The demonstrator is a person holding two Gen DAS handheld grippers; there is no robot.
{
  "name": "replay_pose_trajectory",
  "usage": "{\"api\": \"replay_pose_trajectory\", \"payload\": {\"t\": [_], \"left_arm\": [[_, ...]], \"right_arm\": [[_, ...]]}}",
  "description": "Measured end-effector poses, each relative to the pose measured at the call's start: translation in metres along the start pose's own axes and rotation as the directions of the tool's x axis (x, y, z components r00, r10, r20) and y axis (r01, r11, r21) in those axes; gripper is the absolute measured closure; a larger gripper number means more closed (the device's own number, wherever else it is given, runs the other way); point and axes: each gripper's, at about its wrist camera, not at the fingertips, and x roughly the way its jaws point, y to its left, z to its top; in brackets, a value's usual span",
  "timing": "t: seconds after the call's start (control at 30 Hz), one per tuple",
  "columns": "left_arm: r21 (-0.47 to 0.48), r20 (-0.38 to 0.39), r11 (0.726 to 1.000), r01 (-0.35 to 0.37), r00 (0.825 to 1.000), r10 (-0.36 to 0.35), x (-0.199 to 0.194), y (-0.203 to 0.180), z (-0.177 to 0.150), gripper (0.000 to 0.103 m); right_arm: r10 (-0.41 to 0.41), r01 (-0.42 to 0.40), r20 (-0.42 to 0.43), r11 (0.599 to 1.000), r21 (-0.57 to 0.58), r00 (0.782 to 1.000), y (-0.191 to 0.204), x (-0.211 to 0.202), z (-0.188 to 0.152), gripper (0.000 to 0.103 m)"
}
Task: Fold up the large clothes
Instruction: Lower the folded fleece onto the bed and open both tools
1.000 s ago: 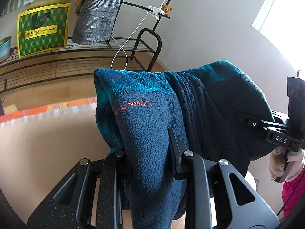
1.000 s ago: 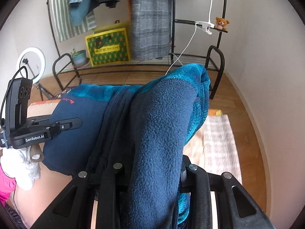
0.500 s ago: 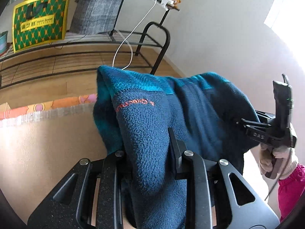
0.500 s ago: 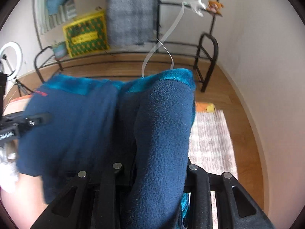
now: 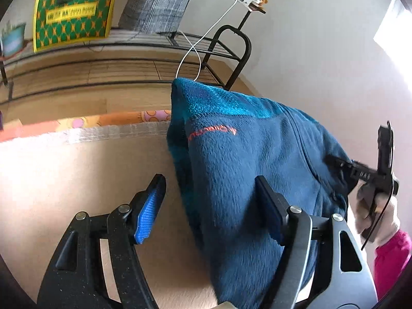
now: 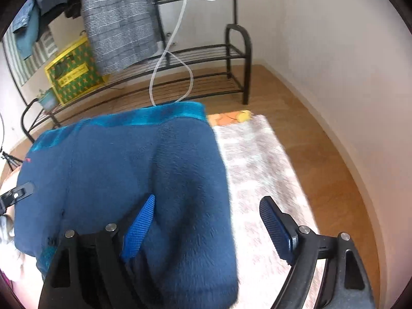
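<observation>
Left wrist view: saw the left gripper across the lower frame, jaws opening, blue pads spread with the navy fleece jacket between them but no longer pinched on the left pad; right finger touching or hidden by the pile, hard to tell. Judged as a release after laying the folded bundle down on the beige surface. Filled centre and right of frame: thick, plush navy fleece, teal band along the top edge, orange embroidered lettering, zip line running down. Caught the right gripper at right edge, gripped by a gloved hand.

Right wrist view: showed the right gripper at bottom, jaws opening likewise, left pad against the fleece, right pad clear over the pale rug. Lay folded, centre-left of frame, doubled into a squarish stack, teal strip uppermost.
</observation>
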Motion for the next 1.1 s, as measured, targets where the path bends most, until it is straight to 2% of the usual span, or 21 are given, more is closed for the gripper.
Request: {"api": "replay_pose_trajectory", "payload": {"t": [0.1, 0.23, 0.3, 0.37, 0.43, 0.67, 0.87, 1.03, 1.1], "left_arm": [[0.008, 0.007, 1.000, -0.012, 1.000, 0.012, -0.026, -0.004, -0.005, 0.030], [0.035, 0.032, 0.999, -0.029, 0.999, 0.028, -0.068, -0.010, -0.010, 0.030], [0.047, 0.045, 0.998, -0.038, 0.998, 0.035, -0.091, -0.015, -0.012, 0.030], [0.059, 0.057, 0.997, -0.049, 0.997, 0.045, -0.116, -0.020, -0.013, 0.030], [0.067, 0.066, 0.996, -0.059, 0.996, 0.055, -0.141, -0.025, -0.016, 0.030], [0.076, 0.088, 0.995, -0.056, 0.995, 0.049, -0.220, -0.049, -0.026, 0.030], [0.150, 0.156, 0.987, -0.064, 0.987, 0.041, -0.304, -0.090, -0.035, 0.030], [0.190, 0.222, 0.981, -0.041, 0.975, -0.002, -0.387, -0.123, -0.054, 0.030], [0.217, 0.245, 0.975, -0.045, 0.970, -0.010, -0.417, -0.135, -0.065, 0.030]], "right_arm": [[-0.043, 0.043, -0.005, 0.998, 0.039, 0.999, -0.006, -0.016, -0.007, 0.020], [-0.129, 0.140, -0.101, 0.984, 0.107, 0.986, -0.020, -0.028, -0.021, 0.021], [-0.153, 0.173, -0.131, 0.973, 0.153, 0.980, -0.028, -0.042, -0.029, 0.025], [-0.164, 0.185, -0.133, 0.970, 0.161, 0.977, -0.030, -0.060, -0.034, 0.034], [-0.181, 0.198, -0.112, 0.968, 0.157, 0.977, -0.026, -0.083, -0.039, 0.035], [-0.164, 0.164, -0.010, 0.981, 0.107, 0.986, 0.000, -0.184, -0.058, 0.035], [-0.125, 0.118, 0.094, 0.990, 0.070, 0.988, 0.024, -0.279, -0.067, 0.034], [-0.121, 0.120, 0.194, 0.993, 0.014, 0.974, 0.052, -0.363, -0.086, 0.027], [-0.124, 0.129, 0.227, 0.992, -0.009, 0.966, 0.061, -0.396, -0.098, 0.027]]}}
